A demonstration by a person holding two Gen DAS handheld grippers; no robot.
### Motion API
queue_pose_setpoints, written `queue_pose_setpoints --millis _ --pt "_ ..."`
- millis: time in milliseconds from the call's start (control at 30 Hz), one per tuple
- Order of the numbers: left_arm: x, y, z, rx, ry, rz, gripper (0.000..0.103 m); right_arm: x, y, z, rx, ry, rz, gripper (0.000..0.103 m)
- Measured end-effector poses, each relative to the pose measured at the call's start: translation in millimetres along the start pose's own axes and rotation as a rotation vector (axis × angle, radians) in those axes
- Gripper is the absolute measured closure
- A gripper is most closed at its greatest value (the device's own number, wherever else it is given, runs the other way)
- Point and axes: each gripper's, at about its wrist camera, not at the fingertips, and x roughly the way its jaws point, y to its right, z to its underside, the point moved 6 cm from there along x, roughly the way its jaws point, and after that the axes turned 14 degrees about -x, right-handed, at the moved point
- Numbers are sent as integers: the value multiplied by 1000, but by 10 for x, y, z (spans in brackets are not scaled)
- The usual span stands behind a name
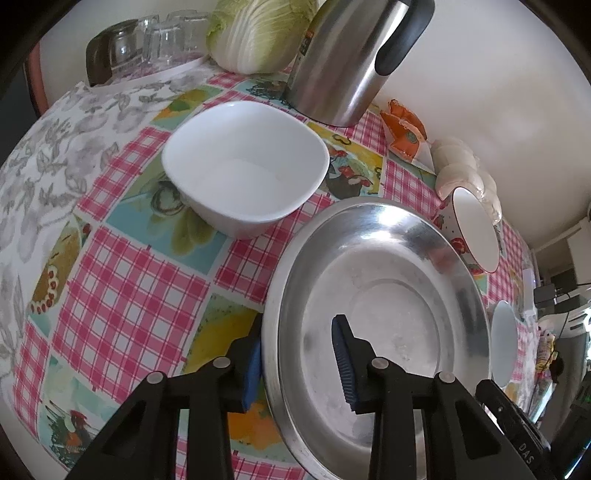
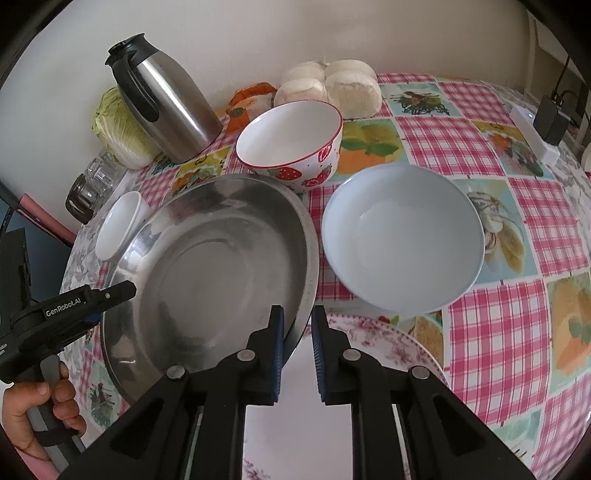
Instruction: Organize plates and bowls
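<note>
left gripper (image 1: 301, 363): jaws part-open, astride steel plate (image 1: 376, 314) near rim | right gripper (image 2: 297, 354): narrow gap astride opposite rim, over floral plate (image 2: 373, 332) | beyond on table (image 2: 517, 221): pale bowl (image 2: 402, 236), strawberry bowl (image 2: 291, 147), square white bowl (image 1: 243, 166)

I am at a home dining table (image 2: 491, 295), pushed against a plain wall and spread with a pink-checked oilcloth printed with fruit and roosters. Along its wall edge stand a steel thermos jug (image 2: 166, 99), a napa cabbage (image 1: 258, 33), upturned drinking glasses (image 1: 162, 44) and a bag of steamed buns (image 2: 332, 86); a charger (image 2: 552, 120) sits near its far right corner.
</note>
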Motion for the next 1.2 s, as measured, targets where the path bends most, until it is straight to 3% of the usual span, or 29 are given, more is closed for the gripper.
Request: queue_pose_setpoints --millis 300,433,467,533,667,833,1000,1033,1200 --pt "50 3 -49 19 18 -16 65 50 -1 -43 -22 20 9 87" --pt "11 -29 -43 18 18 -44 57 46 -26 -41 -32 4 17 86" --pt "-5 -40 -45 16 19 -53 48 40 -35 -40 -38 -1 23 85" --pt "-50 -55 -52 12 26 -59 41 28 -36 -38 -43 -5 30 73" --pt "-136 -43 -55 19 39 -64 29 -37 -46 -51 -53 0 49 61" --pt "-197 -20 -37 41 52 -99 10 -119 -58 -71 -68 15 70 30" --pt "-229 10 0 67 62 -131 1 -166 -47 -57 -80 25 92 21" --pt "-237 17 13 73 67 -141 0 -176 -45 -53 -81 28 92 14" --pt "-279 39 88 97 84 -166 0 -268 -48 -33 -97 52 114 8"
